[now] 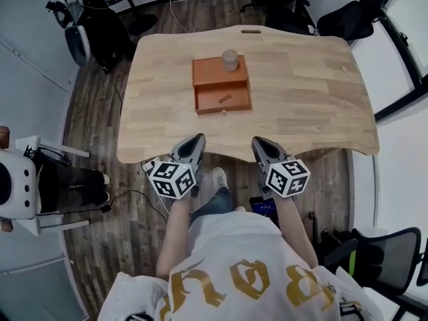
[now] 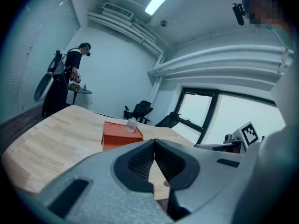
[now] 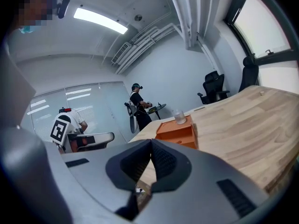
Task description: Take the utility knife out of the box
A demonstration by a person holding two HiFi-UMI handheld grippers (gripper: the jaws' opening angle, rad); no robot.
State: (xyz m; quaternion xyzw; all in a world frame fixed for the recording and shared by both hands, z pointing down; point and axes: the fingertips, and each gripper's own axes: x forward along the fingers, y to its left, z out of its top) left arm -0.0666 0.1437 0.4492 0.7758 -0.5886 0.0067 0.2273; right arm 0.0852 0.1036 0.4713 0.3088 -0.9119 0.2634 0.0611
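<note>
Wooden desk [image 1: 301, 99] bears an orange box [image 1: 207, 72], utility knife [image 1: 224, 99] in its open drawer [image 1: 201, 103]. Left tongs [image 1: 198, 138] and right tongs [image 1: 257, 141] hang at its near edge, closed, empty.

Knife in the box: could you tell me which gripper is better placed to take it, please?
Probably left: the knife lies slightly nearer the left gripper than the right gripper. Both hover shut and empty.

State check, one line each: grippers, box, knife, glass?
Left gripper: shut, empty.
Right gripper: shut, empty.
Box: its drawer is pulled open.
Knife: lying in the drawer, not yet touched.
Glass: upright on top of the box.
</note>
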